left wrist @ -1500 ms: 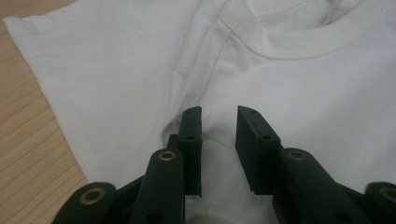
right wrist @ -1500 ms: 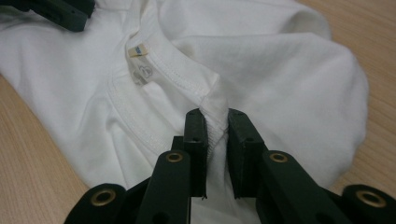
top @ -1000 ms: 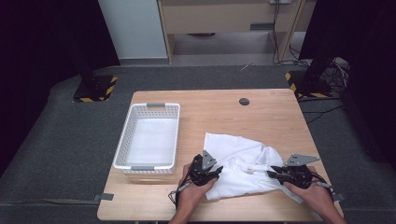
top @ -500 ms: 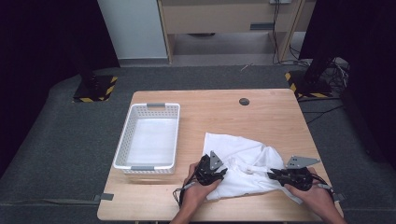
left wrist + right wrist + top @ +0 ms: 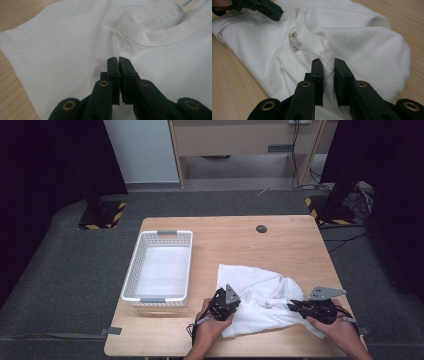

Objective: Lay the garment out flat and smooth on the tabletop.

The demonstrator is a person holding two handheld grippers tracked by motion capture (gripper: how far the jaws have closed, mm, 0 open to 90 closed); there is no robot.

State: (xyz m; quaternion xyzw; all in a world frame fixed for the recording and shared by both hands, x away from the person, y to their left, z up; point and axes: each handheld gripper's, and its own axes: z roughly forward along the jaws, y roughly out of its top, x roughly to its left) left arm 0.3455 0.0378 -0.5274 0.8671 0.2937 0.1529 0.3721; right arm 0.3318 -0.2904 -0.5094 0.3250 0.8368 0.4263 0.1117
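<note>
Both grippers, left gripper (image 5: 226, 301) and right gripper (image 5: 300, 307), have just pinched the white T-shirt (image 5: 265, 295); next, lift together.

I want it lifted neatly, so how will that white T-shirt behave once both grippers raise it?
The white T-shirt lies crumpled in soft folds, so it will probably droop and sag between the left gripper and right gripper. Thin cloth: likely light, unlikely to slip while pinched.

A white T-shirt (image 5: 265, 300) lies crumpled on the wooden table's near right part, collar facing up.
</note>
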